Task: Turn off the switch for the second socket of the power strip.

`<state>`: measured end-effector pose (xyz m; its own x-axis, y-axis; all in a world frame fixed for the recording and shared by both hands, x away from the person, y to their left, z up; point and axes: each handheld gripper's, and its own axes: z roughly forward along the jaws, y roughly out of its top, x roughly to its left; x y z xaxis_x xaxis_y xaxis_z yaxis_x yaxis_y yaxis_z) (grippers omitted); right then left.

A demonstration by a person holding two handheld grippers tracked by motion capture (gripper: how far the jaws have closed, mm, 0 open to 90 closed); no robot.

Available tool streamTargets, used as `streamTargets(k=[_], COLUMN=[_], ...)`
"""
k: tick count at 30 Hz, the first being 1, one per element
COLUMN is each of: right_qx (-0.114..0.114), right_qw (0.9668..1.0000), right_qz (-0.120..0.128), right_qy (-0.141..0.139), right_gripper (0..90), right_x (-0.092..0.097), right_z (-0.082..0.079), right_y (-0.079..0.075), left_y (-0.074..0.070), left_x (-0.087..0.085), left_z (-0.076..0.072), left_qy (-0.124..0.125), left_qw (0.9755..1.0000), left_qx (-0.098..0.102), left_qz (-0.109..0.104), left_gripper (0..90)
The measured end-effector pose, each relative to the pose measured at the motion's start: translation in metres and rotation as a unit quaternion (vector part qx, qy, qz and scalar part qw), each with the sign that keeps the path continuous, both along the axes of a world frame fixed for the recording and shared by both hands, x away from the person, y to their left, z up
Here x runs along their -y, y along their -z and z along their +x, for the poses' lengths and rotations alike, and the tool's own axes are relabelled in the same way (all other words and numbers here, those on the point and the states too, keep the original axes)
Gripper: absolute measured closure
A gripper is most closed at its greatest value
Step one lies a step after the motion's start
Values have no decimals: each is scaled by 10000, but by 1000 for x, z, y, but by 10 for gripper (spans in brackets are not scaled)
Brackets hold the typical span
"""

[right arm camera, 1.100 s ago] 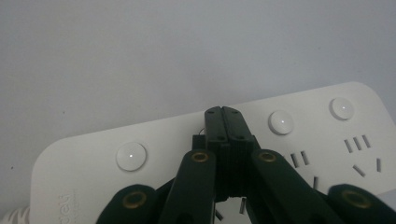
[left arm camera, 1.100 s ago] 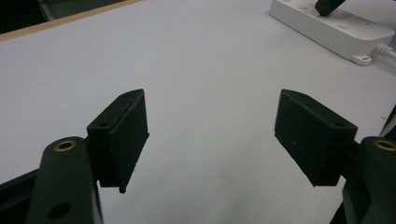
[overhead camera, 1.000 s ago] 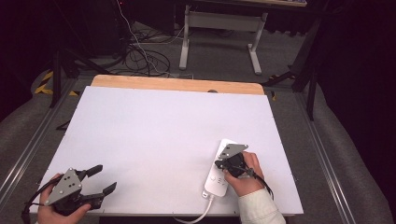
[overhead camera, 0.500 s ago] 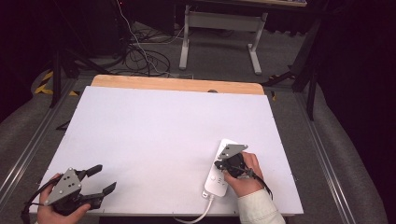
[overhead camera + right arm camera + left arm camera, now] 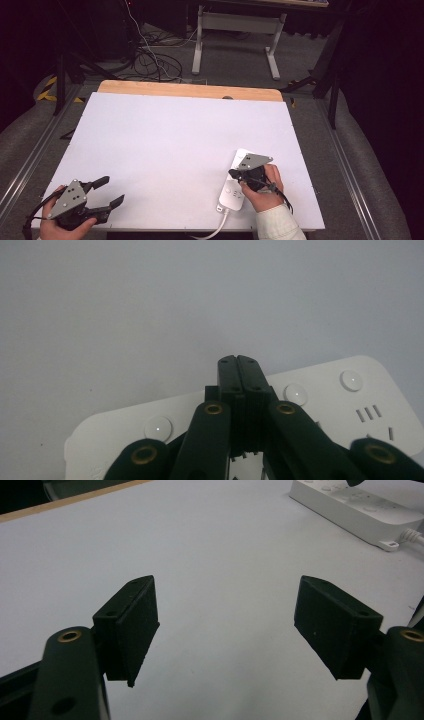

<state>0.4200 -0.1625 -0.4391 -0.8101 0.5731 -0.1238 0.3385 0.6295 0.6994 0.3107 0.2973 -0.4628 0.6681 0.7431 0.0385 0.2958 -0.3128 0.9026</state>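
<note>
A white power strip (image 5: 230,193) with round buttons lies on the white table top (image 5: 165,140) near the front right, its cord (image 5: 216,230) running off the front edge. My right gripper (image 5: 233,174) is directly over the strip, jaws pressed together with nothing between them. In the right gripper view the shut tips (image 5: 237,360) reach past the strip's (image 5: 345,405) far edge, between two round buttons (image 5: 158,428). My left gripper (image 5: 111,191) rests at the front left corner, open and holding nothing. In its own view the left gripper (image 5: 225,620) faces bare table, with the power strip (image 5: 360,510) far off.
A wooden strip (image 5: 190,91) borders the table's far edge. Metal rails (image 5: 350,175) run along both sides. Beyond the table are a white desk frame (image 5: 235,25) and loose cables (image 5: 155,60) on the floor.
</note>
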Motion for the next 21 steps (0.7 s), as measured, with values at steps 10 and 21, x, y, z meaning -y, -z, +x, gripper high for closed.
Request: streamTargets(k=[10,21], right_qx=[190,287], right_qw=[9990,9984], right_qz=[398,468], right_qy=[-60,-162], right_gripper=[900,868], right_x=[9,8], right_z=[-7,-12], right_y=[-16,-21], left_y=[0,0], left_x=[0,0], left_z=[0,0], left_qy=[-19,-2], left_qw=[10000,10000], left_qx=[-19,1], left_qz=[-29,-16], left_gripper=[262,261])
